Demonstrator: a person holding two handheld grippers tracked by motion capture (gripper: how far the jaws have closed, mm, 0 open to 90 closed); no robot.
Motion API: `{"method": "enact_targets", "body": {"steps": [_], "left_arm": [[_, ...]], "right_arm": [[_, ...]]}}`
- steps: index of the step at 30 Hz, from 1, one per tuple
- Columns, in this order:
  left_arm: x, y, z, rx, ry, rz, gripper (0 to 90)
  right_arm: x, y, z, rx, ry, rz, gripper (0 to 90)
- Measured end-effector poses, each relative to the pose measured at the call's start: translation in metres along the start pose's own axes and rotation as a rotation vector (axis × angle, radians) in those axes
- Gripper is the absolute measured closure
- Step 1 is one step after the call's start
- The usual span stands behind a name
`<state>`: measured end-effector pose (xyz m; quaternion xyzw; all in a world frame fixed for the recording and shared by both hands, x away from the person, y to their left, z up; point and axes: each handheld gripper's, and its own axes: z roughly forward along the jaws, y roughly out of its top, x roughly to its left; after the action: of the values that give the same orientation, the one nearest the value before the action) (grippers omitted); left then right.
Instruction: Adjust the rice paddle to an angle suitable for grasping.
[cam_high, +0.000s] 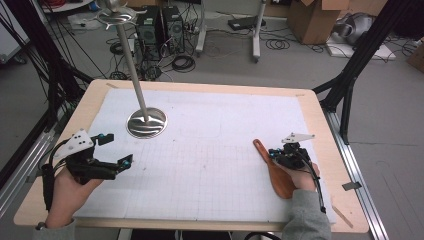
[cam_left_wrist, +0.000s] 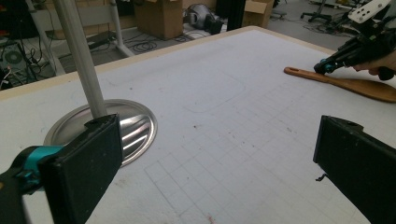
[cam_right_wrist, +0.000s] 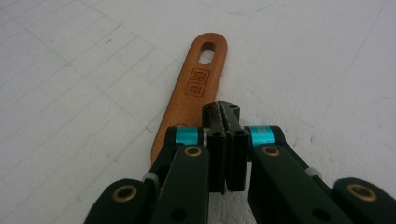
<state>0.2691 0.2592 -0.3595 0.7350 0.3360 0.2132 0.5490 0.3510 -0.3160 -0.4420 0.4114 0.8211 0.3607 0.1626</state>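
the wooden spatula (cam_high: 274, 169) lies flat at the lower right of the worktop (cam_high: 210, 150), handle toward the upper left. the right gripper (cam_right_wrist: 226, 113) is pressed shut just above the handle, holding nothing; it should open, straddle the handle's edges and come down squarely. the left gripper (cam_high: 115, 149) waits wide open, lower left.
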Motion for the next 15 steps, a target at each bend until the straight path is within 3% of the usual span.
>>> {"method": "enact_targets", "body": {"steps": [15], "left_arm": [[0.0000, -0.0010, 0.0015, 0.008, 0.000, 0.004, 2.2]], "right_arm": [[0.0042, 0.0023, 0.0022, 0.005, 0.021, -0.027, 89.6]]}}
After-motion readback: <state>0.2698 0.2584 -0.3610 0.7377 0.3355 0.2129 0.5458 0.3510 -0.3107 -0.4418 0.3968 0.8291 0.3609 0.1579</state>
